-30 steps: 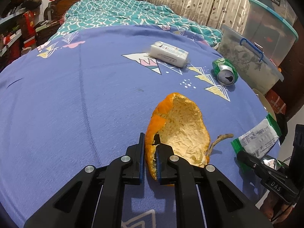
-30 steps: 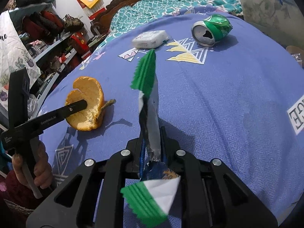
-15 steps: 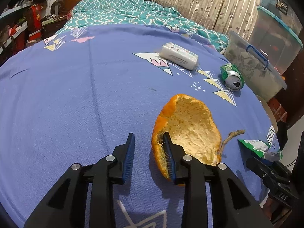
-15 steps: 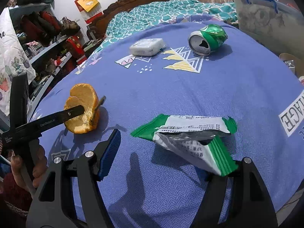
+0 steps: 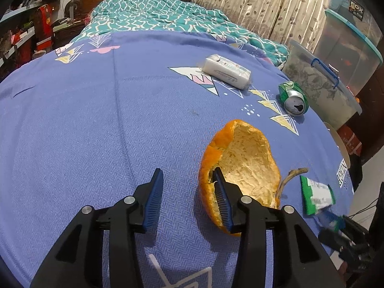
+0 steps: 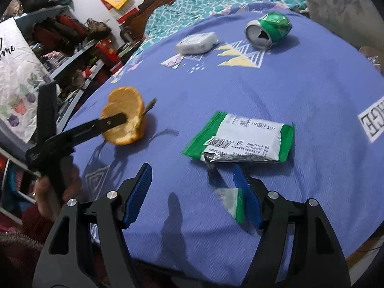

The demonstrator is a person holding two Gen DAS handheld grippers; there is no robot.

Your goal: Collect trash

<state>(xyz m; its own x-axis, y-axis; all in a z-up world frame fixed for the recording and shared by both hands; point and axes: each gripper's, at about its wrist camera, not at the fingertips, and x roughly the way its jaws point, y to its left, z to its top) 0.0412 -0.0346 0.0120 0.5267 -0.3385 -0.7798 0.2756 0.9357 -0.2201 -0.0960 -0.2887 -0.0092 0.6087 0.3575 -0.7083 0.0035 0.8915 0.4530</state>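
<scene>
Orange peel [image 5: 242, 165] partly behind left gripper [image 5: 187, 192] fingers [image 5: 222, 196], blurred.

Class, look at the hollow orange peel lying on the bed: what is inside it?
One finger of the open left gripper reaches inside the orange peel, against pale pith. That finger hides part of the hollow.

Right claw [image 6: 192, 193] spread wide, green-white wrapper [image 6: 242, 139] flat on purple bedspread [image 6: 312, 100], orange peel [image 6: 124, 118] left, crushed can [image 6: 268, 31] beyond
</scene>
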